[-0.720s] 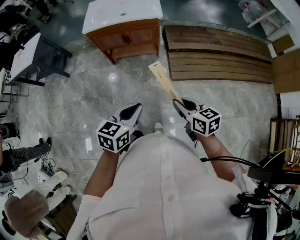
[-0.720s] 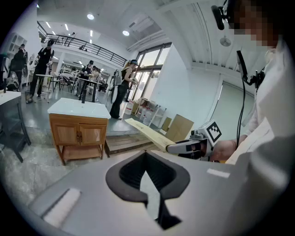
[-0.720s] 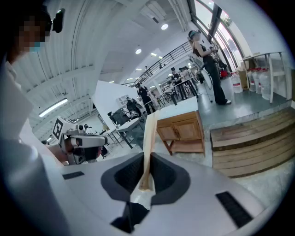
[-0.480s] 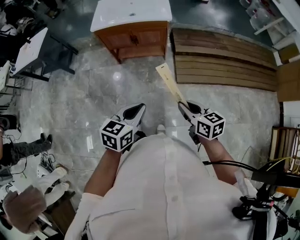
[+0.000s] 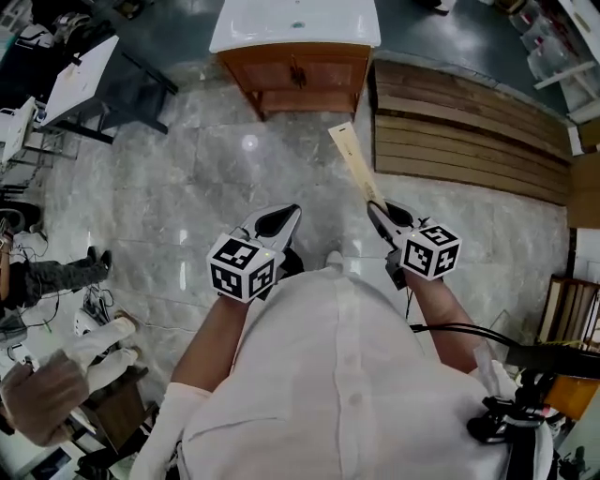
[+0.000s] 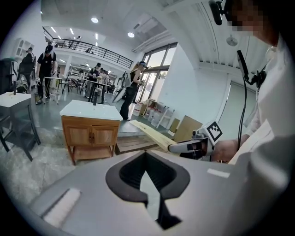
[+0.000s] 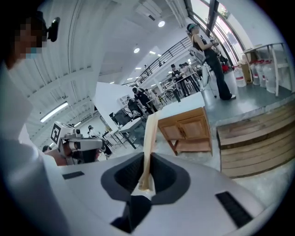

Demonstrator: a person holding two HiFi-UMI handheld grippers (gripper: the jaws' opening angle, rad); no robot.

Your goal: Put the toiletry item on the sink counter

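Note:
The toiletry item is a long, flat cream box (image 5: 354,164). My right gripper (image 5: 380,208) is shut on its near end, and the box sticks out forward and up (image 7: 149,138). The sink counter (image 5: 295,23) is a white top on a wooden cabinet, standing ahead on the marble floor, well beyond the box's far end. It also shows in the left gripper view (image 6: 91,109) and in the right gripper view (image 7: 179,107). My left gripper (image 5: 281,217) is shut with nothing in it, level with the right one. From it I see the box (image 6: 150,132) and the right gripper (image 6: 191,147).
A low platform of wooden slats (image 5: 469,122) lies right of the cabinet. A white desk on black legs (image 5: 80,80) stands at the left. A seated person's legs (image 5: 56,277) are at the far left. Several people stand in the hall behind the cabinet (image 6: 131,92).
The sink cabinet has come nearer and further into the head view. Both grippers hold the same pose, and the box stays in the right one.

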